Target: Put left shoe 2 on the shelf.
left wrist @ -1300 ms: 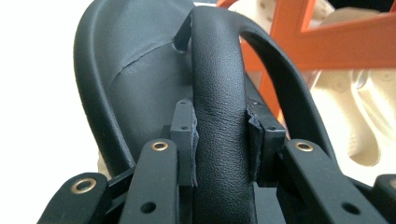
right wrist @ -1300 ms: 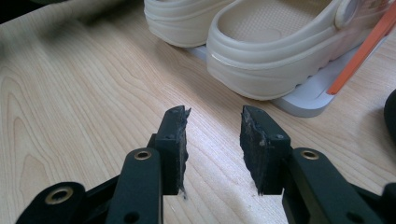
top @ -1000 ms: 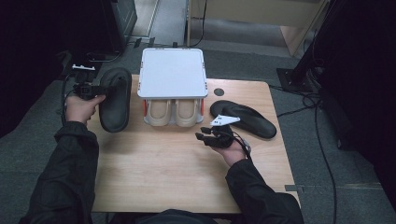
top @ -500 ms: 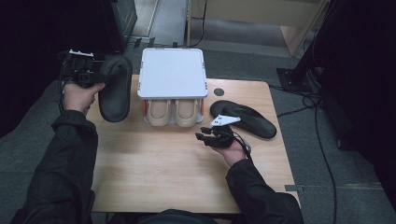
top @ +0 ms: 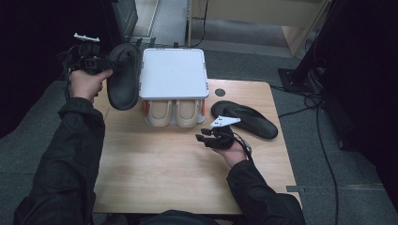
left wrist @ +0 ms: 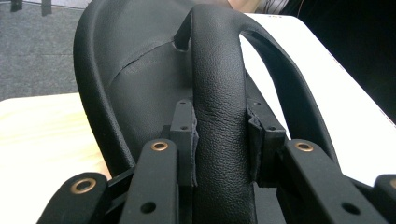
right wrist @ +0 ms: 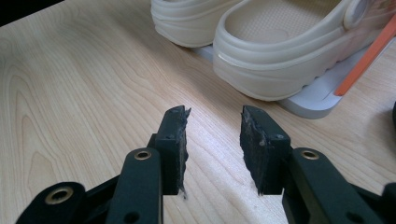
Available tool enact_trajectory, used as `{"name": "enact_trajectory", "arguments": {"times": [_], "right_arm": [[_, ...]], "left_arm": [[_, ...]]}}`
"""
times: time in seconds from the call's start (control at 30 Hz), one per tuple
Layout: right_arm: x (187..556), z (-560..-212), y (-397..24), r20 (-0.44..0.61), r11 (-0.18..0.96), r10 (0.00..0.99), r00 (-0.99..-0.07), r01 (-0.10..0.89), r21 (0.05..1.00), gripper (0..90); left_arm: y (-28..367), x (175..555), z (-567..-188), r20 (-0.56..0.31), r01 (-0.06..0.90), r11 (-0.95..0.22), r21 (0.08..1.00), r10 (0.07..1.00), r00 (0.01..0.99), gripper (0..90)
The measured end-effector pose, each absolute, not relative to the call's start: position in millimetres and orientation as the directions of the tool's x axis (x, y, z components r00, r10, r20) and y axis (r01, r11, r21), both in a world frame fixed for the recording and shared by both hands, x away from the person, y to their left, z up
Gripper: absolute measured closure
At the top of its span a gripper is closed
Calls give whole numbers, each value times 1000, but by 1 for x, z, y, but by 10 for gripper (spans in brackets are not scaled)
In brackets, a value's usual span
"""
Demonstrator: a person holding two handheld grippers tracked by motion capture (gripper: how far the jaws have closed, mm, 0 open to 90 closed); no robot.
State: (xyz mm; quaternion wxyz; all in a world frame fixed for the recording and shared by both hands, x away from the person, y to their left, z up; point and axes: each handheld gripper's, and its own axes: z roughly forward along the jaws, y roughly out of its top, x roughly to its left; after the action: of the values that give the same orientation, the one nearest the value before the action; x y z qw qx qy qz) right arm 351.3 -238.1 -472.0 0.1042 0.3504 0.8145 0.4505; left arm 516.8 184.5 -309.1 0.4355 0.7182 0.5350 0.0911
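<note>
L claw [top: 101,63] clamped on strap of black sandal [top: 123,77], lifted off table [top: 155,173], long axis running away from person, just left of white rack [top: 173,72]. R claw [top: 202,138] half open, empty; 2nd sandal [top: 246,119] just right of it.

In the left gripper view the black slipper [left wrist: 140,84] runs off the top edge, so its far end cannot be seen, and its strap [left wrist: 219,107] hides the gap between the jaws. The white shelf top [top: 173,72] near the desk's [top: 164,168] far edge covers most of the cream clogs [top: 173,112], leaving what seem to be their heels. The other black slipper [right wrist: 393,114] is a sliver at the right gripper view's right edge.
</note>
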Motion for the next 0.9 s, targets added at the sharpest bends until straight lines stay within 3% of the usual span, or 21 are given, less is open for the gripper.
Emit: {"name": "enact_trajectory", "arguments": {"times": [0.3,0.9], "right_arm": [[350,-471,-239,147,347,667,-730,479,806,617],[343,-471,-244,140,345,673,-726,476,809,617]], "left_arm": [[153,532,-296,-281,673,-102,733,855,436,681],[108,558,-309,-333,695,-89,714,830,448,680]]}}
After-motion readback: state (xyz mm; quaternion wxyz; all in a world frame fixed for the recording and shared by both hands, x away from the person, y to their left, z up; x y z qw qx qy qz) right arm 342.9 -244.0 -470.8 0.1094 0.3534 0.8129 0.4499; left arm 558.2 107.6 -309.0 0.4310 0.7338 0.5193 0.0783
